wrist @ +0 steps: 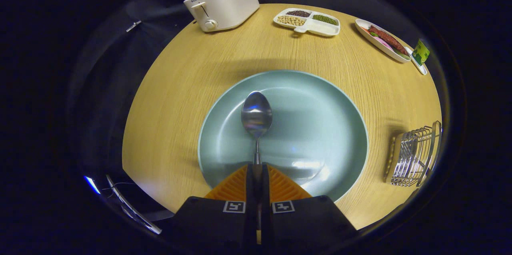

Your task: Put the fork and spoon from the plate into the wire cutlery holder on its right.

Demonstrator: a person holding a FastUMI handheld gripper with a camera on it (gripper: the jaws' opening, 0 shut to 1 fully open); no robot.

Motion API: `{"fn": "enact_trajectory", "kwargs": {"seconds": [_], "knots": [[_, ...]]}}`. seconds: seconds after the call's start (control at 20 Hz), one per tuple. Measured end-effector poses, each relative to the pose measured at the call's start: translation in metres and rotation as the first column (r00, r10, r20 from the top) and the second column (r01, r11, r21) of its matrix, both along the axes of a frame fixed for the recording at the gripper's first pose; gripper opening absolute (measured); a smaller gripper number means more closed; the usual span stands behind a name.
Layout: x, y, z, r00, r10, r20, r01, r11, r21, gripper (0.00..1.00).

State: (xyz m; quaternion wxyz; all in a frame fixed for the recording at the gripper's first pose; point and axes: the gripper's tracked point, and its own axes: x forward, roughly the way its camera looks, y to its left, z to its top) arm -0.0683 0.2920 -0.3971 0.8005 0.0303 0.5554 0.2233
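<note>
Over the plate: the claw [257, 175] hangs above the near rim of the round pale-green ceramic plate [320, 127], which sits on the light wooden table [192, 71].
Spoon: 1 polished steel spoon [256, 117] lies in line with the fingers, its bowl out ahead of them over the plate's middle, its handle running back between them.
Claw state: closed down to a narrow slit, both fingers pressing the spoon handle; nothing else is touched.
Fork: none seen on the plate; whether it is inside the holder cannot be told.
Holder: the chrome wire cutlery holder [414, 157] stands on the table to the plate's right, well apart from the fingers.
Progress: judged part done; the spoon is gripped but not yet carried across.
Left to do: by judgement, move the spoon right and lower it into the holder.
Background: white toaster [222, 5] and 2 food trays beyond the plate.
</note>
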Motion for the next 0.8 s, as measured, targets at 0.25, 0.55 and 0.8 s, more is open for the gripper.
{"fn": "enact_trajectory", "kwargs": {"seconds": [0.25, 0.55, 0.8], "knots": [[0.007, -0.015, 0.023, 0.999, 0.012, 0.047, -0.014, 0.999, 0.033, 0.09], [0.017, -0.052, 0.062, 0.997, 0.013, 0.076, -0.019, 0.998, 0.068, 0.09], [0.034, -0.125, 0.120, 0.983, 0.101, 0.153, -0.102, 0.995, -0.002, 0.09]]}}
